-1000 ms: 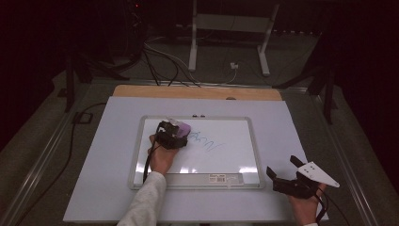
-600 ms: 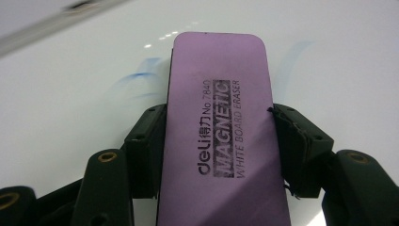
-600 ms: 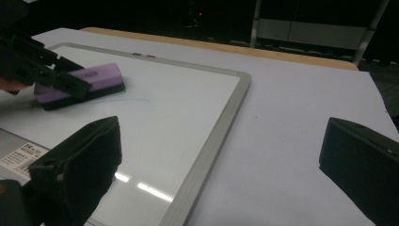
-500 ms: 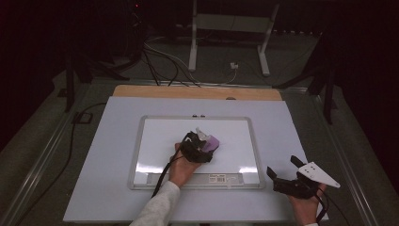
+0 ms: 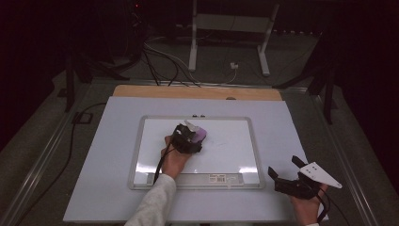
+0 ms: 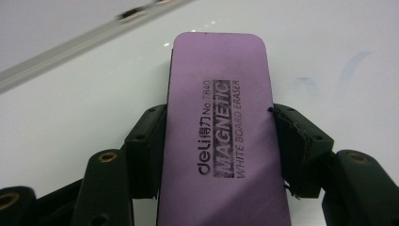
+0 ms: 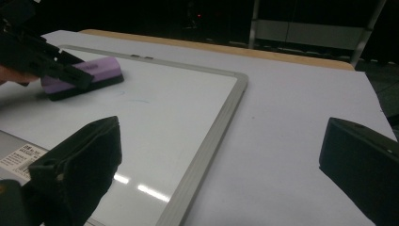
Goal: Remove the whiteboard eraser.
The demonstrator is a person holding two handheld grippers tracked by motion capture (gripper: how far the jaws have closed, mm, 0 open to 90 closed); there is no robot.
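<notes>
A dark room surrounds the white-topped table (image 5: pixel 113 188), where a framed whiteboard (image 5: pixel 235 146) lies at the centre of the frame. The left gripper (image 5: pixel 190 139) clamps a purple magnetic whiteboard eraser (image 6: pixel 219 117) by its long sides, flat on the board's upper middle. At lower right, the right gripper (image 5: pixel 287 172) rests off the board, jaws wide.

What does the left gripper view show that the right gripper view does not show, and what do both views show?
Left gripper view alone: the black print "MAGNETIC WHITE BOARD ERASER" on the flat purple rectangular eraser, and the left gripper shut on its two long sides.

Right gripper view alone: the grey-framed whiteboard's corner, the pale table sheet, the wooden edge strip, and the right gripper open.

Both: the eraser lying on the glossy board, beside faint blue marks.
</notes>
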